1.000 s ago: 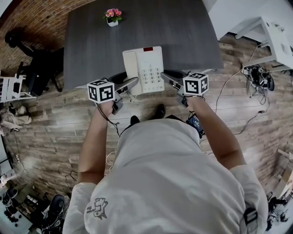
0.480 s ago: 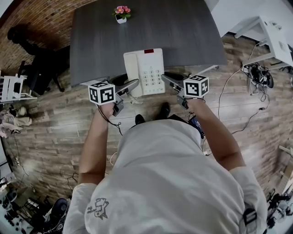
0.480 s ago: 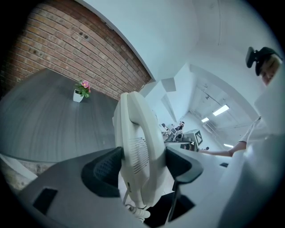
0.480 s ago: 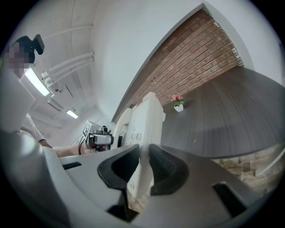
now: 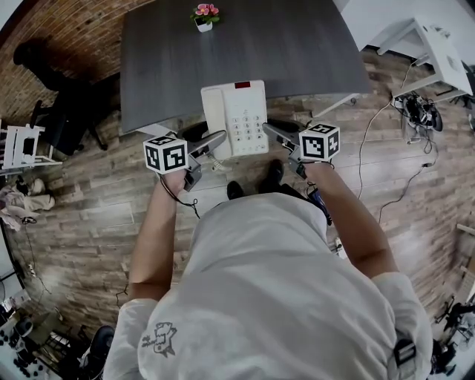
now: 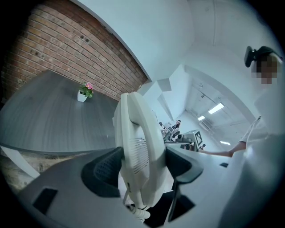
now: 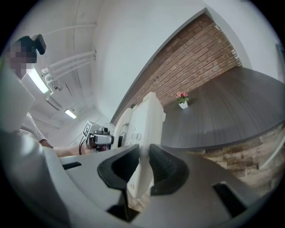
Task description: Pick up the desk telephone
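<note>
The white desk telephone (image 5: pixel 234 117) hangs level between my two grippers, its near end past the front edge of the dark grey table (image 5: pixel 297 44). My left gripper (image 5: pixel 215 139) is shut on its handset side; in the left gripper view the handset (image 6: pixel 140 151) fills the gap between the jaws of that gripper (image 6: pixel 141 167), with its coiled cord hanging below. My right gripper (image 5: pixel 271 131) is shut on the keypad side, and in the right gripper view the gripper (image 7: pixel 143 167) pinches the thin edge of the telephone (image 7: pixel 144 129).
A small pink flower pot (image 5: pixel 203 16) stands at the table's far edge. A dark chair (image 5: pixel 52 89) is left of the table, white furniture (image 5: pixel 438 52) and loose cables (image 5: pixel 415 111) to the right. Wood plank floor lies under me.
The telephone, still gripped on both sides, has drawn a little back from the table toward me. The table and flower pot have slid up and right in the head view.
</note>
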